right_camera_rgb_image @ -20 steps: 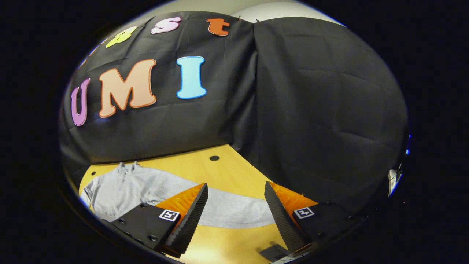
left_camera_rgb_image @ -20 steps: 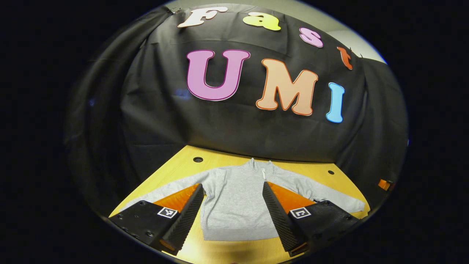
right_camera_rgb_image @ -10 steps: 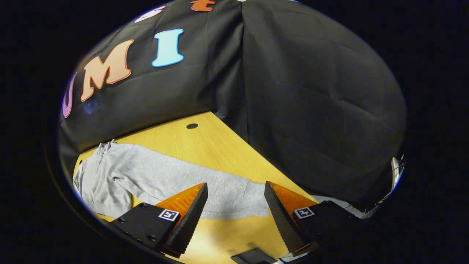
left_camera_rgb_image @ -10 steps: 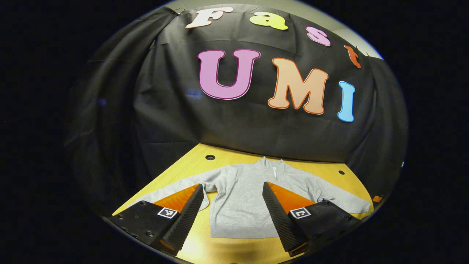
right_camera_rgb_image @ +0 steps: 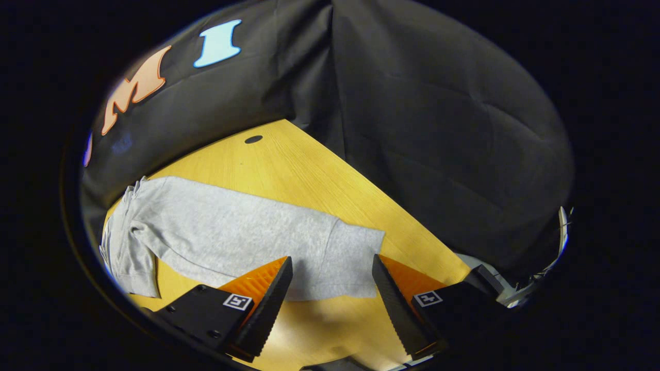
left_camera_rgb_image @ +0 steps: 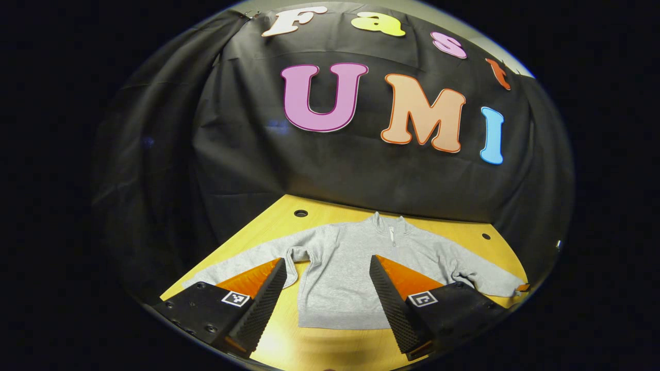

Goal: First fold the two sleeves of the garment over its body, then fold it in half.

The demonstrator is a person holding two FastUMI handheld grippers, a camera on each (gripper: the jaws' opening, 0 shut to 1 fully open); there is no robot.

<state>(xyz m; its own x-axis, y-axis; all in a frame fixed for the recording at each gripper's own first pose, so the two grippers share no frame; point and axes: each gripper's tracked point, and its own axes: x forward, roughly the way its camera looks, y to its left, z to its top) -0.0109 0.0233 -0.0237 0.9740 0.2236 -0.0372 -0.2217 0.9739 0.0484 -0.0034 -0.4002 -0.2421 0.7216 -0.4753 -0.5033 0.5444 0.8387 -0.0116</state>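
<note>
On the yellow wooden surface a grey garment lies flat, front up, collar and short zip toward the black cloth wall, hem toward the camera. Both sleeves spread outward and lie on the wood, neither folded over the body. In the left gripper view one sleeve runs out to the left and the other sleeve reaches the far right edge of the surface, its cuff near a small orange object that is too small to identify. Two dark round holes sit in the surface near the wall.

Left tool: released, fingers spread wide, nothing between them; it hangs above the near edge, with the garment's body and hem seen through the gap. No contact with the cloth visible.

Right tool: released, fingers wide apart, gripping nothing. In the right gripper view the cuff of one sleeve lies flat on the wood in the gap between the fingers, just ahead of the tips; whether the tips touch the cloth cannot be told. The garment's body shows bunched at the far left of this view
</note>
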